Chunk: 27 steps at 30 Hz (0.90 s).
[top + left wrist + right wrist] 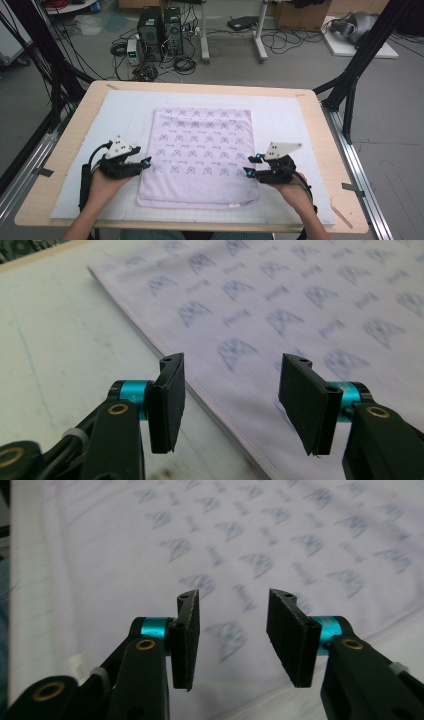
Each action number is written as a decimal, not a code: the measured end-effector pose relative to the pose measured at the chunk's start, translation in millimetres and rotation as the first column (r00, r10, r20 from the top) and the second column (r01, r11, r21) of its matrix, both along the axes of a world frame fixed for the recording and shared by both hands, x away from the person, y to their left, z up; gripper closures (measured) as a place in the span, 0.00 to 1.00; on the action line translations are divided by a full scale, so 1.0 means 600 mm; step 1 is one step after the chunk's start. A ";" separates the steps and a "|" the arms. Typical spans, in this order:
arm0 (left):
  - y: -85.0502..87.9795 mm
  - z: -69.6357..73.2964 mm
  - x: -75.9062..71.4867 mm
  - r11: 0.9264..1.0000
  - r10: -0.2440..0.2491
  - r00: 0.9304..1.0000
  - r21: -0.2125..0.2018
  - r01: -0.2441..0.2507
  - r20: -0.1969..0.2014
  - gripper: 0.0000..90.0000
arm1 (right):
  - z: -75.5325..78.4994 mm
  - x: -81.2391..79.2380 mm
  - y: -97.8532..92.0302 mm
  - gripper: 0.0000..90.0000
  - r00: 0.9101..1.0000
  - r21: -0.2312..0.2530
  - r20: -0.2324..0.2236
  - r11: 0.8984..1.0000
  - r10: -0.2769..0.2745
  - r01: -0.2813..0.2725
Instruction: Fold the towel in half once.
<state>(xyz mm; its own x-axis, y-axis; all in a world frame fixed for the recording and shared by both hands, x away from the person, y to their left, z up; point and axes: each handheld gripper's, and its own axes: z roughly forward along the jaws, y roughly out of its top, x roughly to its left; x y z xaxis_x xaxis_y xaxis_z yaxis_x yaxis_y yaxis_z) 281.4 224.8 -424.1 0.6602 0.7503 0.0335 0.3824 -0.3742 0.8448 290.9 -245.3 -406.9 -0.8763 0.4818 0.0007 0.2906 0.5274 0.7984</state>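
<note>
A: Status of the folded towel (200, 155)?
B: It lies flat at frame centre on the desk (310, 107). Left hand-held gripper (145, 163) and right hand-held gripper (248, 167) flank its lower edges, jaws apart, gripping nothing. Next fold pending.

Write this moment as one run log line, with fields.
scene: folded towel flat on white mat | left gripper: open, at towel's left edge | right gripper: open, at its right edge | held: nothing

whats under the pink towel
The towel lies folded on a white mat that covers a wooden table. A second layer of towel peeks out along its near edge. Anything tucked between the layers is covered.
</note>
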 end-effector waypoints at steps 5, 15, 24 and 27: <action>-0.003 -0.015 -0.043 0.997 -0.069 0.997 -0.025 0.069 -0.027 0.59 | -0.030 -0.040 0.000 0.71 0.998 -0.017 -0.028 0.998 0.054 -0.054; -0.010 -0.038 -0.085 0.975 -0.206 0.974 0.058 0.212 -0.095 0.68 | -0.070 -0.075 -0.002 0.77 0.993 -0.024 -0.064 0.994 0.101 -0.103; -0.007 -0.035 -0.094 0.975 -0.211 0.976 0.053 0.213 -0.055 0.97 | -0.059 -0.079 -0.002 0.99 0.991 -0.016 -0.053 0.993 0.120 -0.121; -0.002 -0.026 -0.100 0.978 -0.203 0.979 0.035 0.204 -0.036 0.98 | -0.049 -0.078 -0.007 0.99 0.992 -0.001 -0.036 0.993 0.118 -0.118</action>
